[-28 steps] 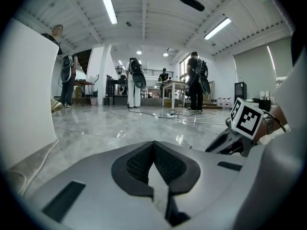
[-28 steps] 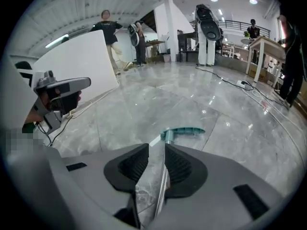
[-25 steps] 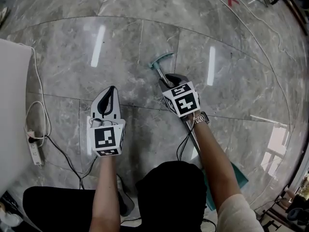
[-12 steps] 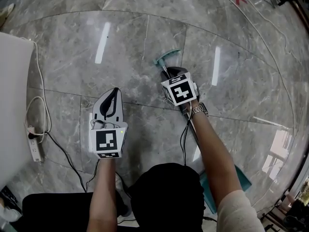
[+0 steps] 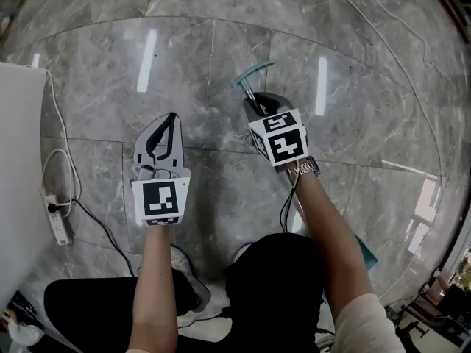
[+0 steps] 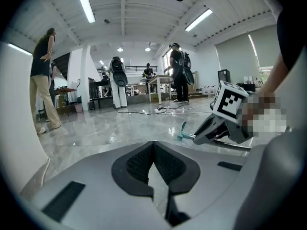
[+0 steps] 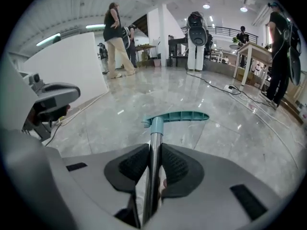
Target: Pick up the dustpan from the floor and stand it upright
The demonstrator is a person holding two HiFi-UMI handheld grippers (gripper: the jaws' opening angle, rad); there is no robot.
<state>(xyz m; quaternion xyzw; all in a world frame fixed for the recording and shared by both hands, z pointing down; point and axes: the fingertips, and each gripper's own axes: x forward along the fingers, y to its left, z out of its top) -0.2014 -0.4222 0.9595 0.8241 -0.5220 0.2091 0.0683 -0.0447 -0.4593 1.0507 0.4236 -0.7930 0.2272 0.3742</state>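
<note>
Over grey floor (image 5: 368, 65), right gripper (image 5: 257, 107) clamps the dustpan pole (image 7: 154, 138), which runs back toward the person; left gripper (image 5: 168, 134) closed, empty, beside.

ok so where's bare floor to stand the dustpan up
Bare floor ahead of the left gripper and right of the right gripper, which grips the dustpan handle. Crowded at left: power strip beside the white panel.

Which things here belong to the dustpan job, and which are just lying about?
In the job:
teal plastic dustpan with long metal pole
right gripper, clamped on that pole
left gripper, shut, holding nothing

Lying about:
white power strip with its cable
white panel at the left
</note>
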